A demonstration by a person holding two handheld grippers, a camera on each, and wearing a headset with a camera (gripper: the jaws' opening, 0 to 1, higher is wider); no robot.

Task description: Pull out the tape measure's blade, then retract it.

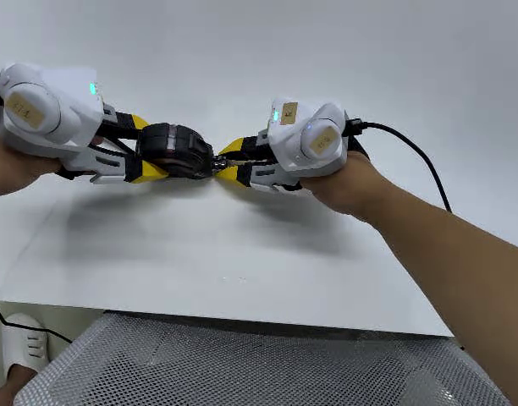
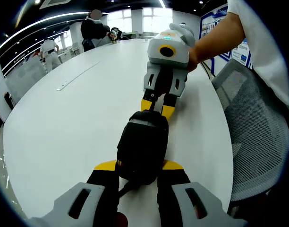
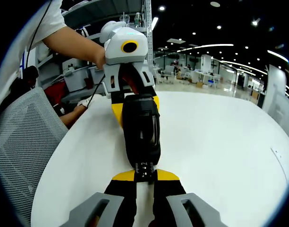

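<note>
Black tape measure (image 1: 176, 150) in left gripper's (image 1: 145, 149) clamped jaws, blade hook (image 3: 144, 170) pinched in right gripper's (image 1: 228, 161), above open tabletop (image 1: 242, 262), inside near edge.

the white table (image 1: 242, 254) is lying bare all round the grippers, leaving open room ahead of them and to both sides. the tape measure (image 1: 176, 150) is bridging the gap between the left gripper (image 1: 147, 149) and right gripper (image 1: 228, 160), clamped by the left and pinched at its tip by the right. a black cable (image 1: 420, 156) is trailing behind the right gripper. a mesh chair (image 1: 242, 364) is crowding the near edge. a thin flat strip (image 2: 73, 78) is lying well apart, farther out.
</note>
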